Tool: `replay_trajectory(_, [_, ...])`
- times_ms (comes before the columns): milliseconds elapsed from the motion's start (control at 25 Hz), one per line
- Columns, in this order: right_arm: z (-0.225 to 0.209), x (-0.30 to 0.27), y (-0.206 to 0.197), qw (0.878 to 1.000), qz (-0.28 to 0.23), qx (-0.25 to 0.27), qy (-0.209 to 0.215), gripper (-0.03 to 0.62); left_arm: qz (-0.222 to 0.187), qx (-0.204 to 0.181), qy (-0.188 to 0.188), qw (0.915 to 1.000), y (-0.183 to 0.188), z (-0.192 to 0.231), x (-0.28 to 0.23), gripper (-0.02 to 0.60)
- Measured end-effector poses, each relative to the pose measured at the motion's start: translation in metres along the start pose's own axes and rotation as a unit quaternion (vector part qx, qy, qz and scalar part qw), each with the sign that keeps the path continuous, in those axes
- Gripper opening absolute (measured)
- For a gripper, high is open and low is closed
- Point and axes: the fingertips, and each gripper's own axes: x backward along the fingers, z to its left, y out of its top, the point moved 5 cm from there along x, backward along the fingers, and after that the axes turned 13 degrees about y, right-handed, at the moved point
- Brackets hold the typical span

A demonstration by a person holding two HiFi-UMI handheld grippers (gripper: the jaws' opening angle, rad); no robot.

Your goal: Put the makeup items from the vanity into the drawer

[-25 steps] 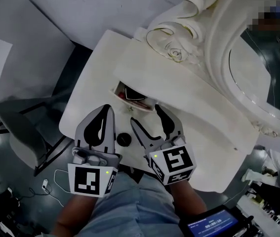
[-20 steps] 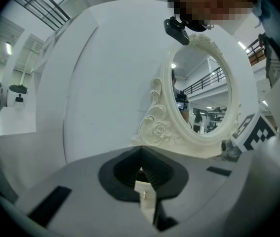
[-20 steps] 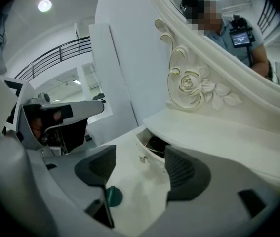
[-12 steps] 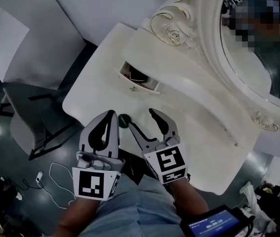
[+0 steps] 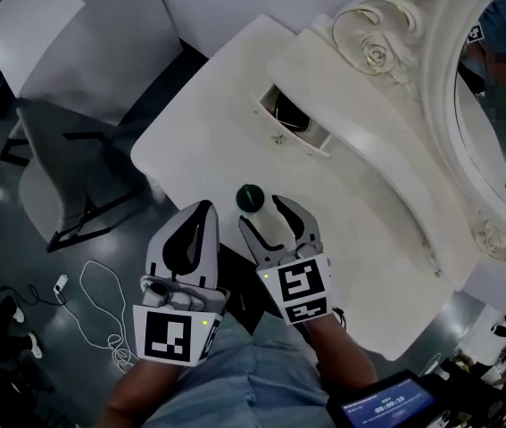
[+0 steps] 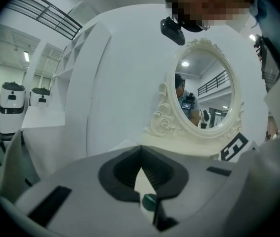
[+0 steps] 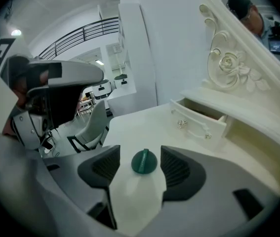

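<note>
A small round dark-green makeup item with a ridge across its top lies on the white vanity top. My right gripper has it at its fingertips. In the right gripper view the green item sits between the two ribbed pads, with a gap on each side. The right gripper has its jaws closing and the pads are not pressing on it. My left gripper hangs beside it over the vanity's front edge, shut and empty. The drawer stands open further back, with something dark inside.
An ornate white mirror rises at the back right of the vanity. The drawer front with its small knobs juts out ahead of the right gripper. A white chair and a loose cable are on the floor at the left.
My right gripper has moved onto the green item, which lay to its left before and is now between its fingertips. Its jaws have narrowed. The left gripper stays shut.
</note>
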Motion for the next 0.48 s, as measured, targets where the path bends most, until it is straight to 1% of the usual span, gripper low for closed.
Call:
replay_trajectory(120, [-0.001,-0.015,-0.006,1.0,0.019,0.006,0.002,0.25,-0.012,-0.016,0.007,0.9998,-0.002,0.013,-0.003,0.0])
replay_trajectory(320, [-0.008,-0.035,-0.013,0.999,0.048,0.01,-0.003,0.247,0.01,0.003,0.028,0.9996,-0.011,0.028,-0.011,0.0])
replay_trajectory(400, [-0.011,-0.042,-0.016,0.998,0.06,0.008,-0.005,0.245,0.009,-0.002,0.028,0.9996,-0.013,0.033,-0.016,0.0])
replay_trajectory(480, [-0.014,-0.045,-0.019,0.998,0.069,0.01,-0.011,0.244,0.016,0.003,0.031,0.9994,-0.015,0.035,-0.019,0.0])
